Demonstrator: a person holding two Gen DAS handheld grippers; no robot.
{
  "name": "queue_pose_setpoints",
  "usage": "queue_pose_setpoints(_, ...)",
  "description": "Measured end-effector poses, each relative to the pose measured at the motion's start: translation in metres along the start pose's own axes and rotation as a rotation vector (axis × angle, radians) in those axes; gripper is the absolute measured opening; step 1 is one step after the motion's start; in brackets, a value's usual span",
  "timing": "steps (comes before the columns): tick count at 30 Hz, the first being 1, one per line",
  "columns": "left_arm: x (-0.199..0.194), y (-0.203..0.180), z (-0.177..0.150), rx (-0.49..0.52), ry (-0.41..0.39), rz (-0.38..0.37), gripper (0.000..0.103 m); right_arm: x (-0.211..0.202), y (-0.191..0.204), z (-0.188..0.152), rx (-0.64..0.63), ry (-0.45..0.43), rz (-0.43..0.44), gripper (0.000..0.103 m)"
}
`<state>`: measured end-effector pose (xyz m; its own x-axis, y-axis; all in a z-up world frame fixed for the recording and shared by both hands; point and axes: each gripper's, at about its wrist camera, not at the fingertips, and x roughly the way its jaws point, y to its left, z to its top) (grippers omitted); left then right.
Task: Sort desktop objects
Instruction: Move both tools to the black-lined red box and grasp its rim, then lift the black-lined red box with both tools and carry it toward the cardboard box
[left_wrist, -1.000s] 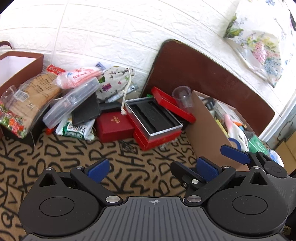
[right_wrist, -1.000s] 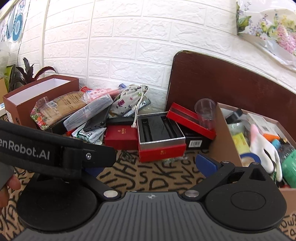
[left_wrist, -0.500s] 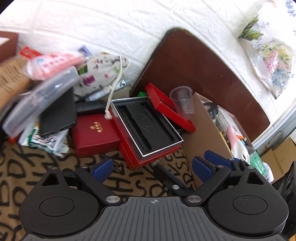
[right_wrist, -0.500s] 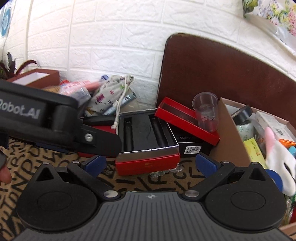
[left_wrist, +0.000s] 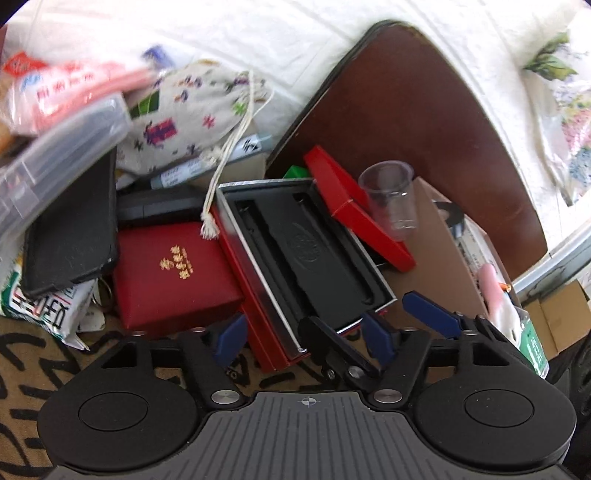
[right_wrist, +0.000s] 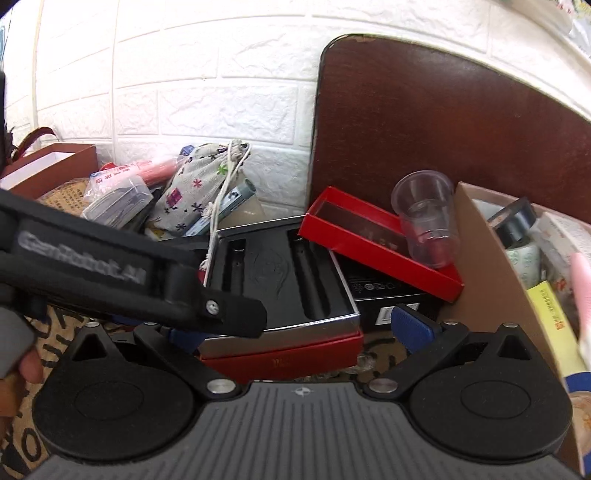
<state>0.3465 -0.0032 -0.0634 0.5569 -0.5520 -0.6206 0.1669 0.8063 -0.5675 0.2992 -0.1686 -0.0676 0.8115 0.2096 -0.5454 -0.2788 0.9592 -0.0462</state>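
The open box (left_wrist: 295, 254), red with a black insert, is lying on the patterned mat (left_wrist: 33, 354) in front of the brown board (left_wrist: 413, 122). The left gripper (left_wrist: 303, 338) is closing around the box's near corner, its pads not yet pressing. The right gripper (right_wrist: 295, 330) is standing wide at the box's front edge, gripping nothing. Just right of the box, a clear cup (right_wrist: 424, 218) is sitting on a red lid (right_wrist: 373, 240). Left of it, a dark red case (left_wrist: 173, 273) is lying flat, with a cloth pouch (left_wrist: 192, 114) behind.
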Motion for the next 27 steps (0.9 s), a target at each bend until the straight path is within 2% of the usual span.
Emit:
queue_pose_setpoints(1,0.003,0.003,0.0,-0.01,0.007,-0.006,0.074,0.0,0.0,0.0,-0.001,-0.007,0.009,0.103)
queue_pose_setpoints(2,0.005,0.004,0.0,-0.017,0.015,-0.012,0.065,0.002,0.001,0.0,-0.005,-0.012,0.013,0.103)
queue_pose_setpoints(3,0.007,0.006,0.0,-0.021,0.026,-0.025,0.059,0.002,0.001,-0.001,-0.005,-0.011,0.023,0.103)
queue_pose_setpoints(5,0.006,0.003,-0.002,-0.009,0.027,-0.016,0.057,0.003,0.003,-0.002,0.014,0.007,0.053,0.099)
queue_pose_setpoints(8,-0.002,-0.004,-0.007,0.039,0.019,0.015,0.054,-0.002,0.008,-0.002,0.001,0.013,0.045,0.097)
queue_pose_setpoints(9,-0.006,-0.006,-0.009,0.044,0.018,0.021,0.054,-0.005,0.009,-0.002,0.0,0.017,0.05,0.097)
queue_pose_setpoints(12,-0.018,-0.013,-0.019,0.068,0.022,0.033,0.062,-0.023,0.013,-0.004,-0.015,0.01,0.059,0.095)
queue_pose_setpoints(18,-0.053,-0.032,-0.058,0.118,0.028,0.065,0.061,-0.077,0.032,-0.02,-0.101,-0.007,0.084,0.096)
queue_pose_setpoints(24,-0.087,-0.039,-0.102,0.099,0.029,0.065,0.061,-0.119,0.031,-0.049,-0.026,0.022,0.12,0.097)
queue_pose_setpoints(27,-0.104,-0.048,-0.123,0.121,0.035,0.082,0.061,-0.139,0.034,-0.064,0.013,0.048,0.133,0.097)
